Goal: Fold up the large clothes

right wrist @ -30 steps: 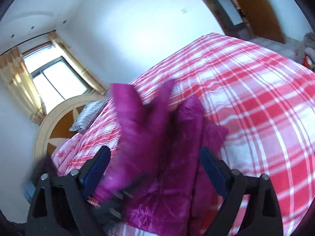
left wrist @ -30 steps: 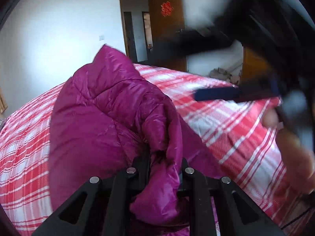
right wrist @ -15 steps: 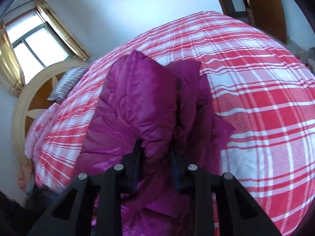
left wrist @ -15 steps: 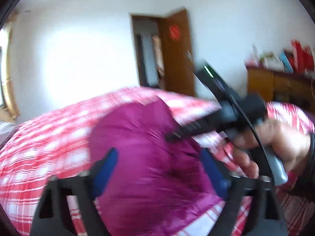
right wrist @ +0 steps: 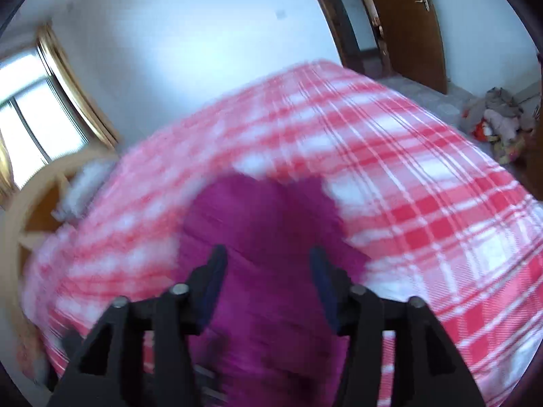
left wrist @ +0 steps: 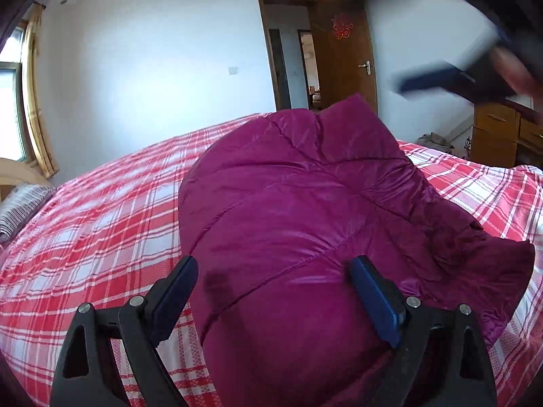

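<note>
Jacket: a magenta quilted jacket (left wrist: pixel 305 230) lies bunched in a puffy mound on the bed (left wrist: pixel 101 224), near the bed's near edge; one flap spreads flat toward the right side.
Left claw: the left gripper (left wrist: pixel 271 291) is spread wide, pads clear of the cloth; the mound bulges up between the jaws but is not pinched. It let go within the last second.
Right claw: the right gripper (right wrist: pixel 268 281) hovers above the jacket in a blurred view. Its jaws have just been opening, stand apart, and only the fabric below shows through the gap; nothing is gripped. In the left view it is a dark smear at upper right, with part of the person's hand.
Step in hand: my reading is a release after a fold, both claws free to regrip.
Doing it well: the filling is springy, so the fold will likely puff back. Pick a seam or hem edge, not the slick middle, and take a deep bite. Pull the layer flat before letting go, and press the mound down so air escapes. Keep both claws on matching edges so the fold stays square.
Surface: red-and-white plaid cover, soft, lightly rumpled; it may drag along with the cloth.
Room: white walls, an open brown door (left wrist: pixel 342 51), a curtained window (right wrist: pixel 44 101), a wooden headboard with a striped pillow (left wrist: pixel 20 203), a wooden dresser (left wrist: pixel 502 132), and clutter on the floor (right wrist: pixel 499 118).
</note>
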A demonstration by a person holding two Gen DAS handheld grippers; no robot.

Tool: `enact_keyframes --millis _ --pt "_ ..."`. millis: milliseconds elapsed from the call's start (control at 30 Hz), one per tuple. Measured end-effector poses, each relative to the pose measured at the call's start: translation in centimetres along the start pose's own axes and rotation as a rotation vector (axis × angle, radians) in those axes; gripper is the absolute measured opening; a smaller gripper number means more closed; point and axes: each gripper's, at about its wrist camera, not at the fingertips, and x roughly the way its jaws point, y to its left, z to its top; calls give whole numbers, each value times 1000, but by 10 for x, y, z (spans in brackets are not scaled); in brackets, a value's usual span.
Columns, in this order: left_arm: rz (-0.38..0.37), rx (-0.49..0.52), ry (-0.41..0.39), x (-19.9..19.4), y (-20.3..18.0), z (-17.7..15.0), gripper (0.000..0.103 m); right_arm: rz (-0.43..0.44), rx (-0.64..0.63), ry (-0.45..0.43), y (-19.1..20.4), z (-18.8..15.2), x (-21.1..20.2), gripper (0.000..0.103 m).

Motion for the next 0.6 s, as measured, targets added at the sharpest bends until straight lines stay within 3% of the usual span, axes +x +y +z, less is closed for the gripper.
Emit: enact_keyframes --millis 33,67,200,333,400,500,600 --pt "-8 -6 -1 -1 2 -2 92 65 20 -29 9 5 1 76" --pt "-18 -20 4 -4 9 -2 92 131 28 -45 16 8 6 79" --pt "-1 -64 -21 -15 32 2 92 277 67 -42 22 18 51 79" --pt "129 -124 -52 -19 62 18 92 184 134 -13 -7 9 87 74" --pt "131 -165 -39 -12 70 37 92 132 145 -16 -21 0 92 73" --pt "133 -215 0 8 70 64 92 94 144 -23 -35 -8 95 67" --pt "170 -261 99 44 67 78 92 65 147 -42 -45 -10 90 67"
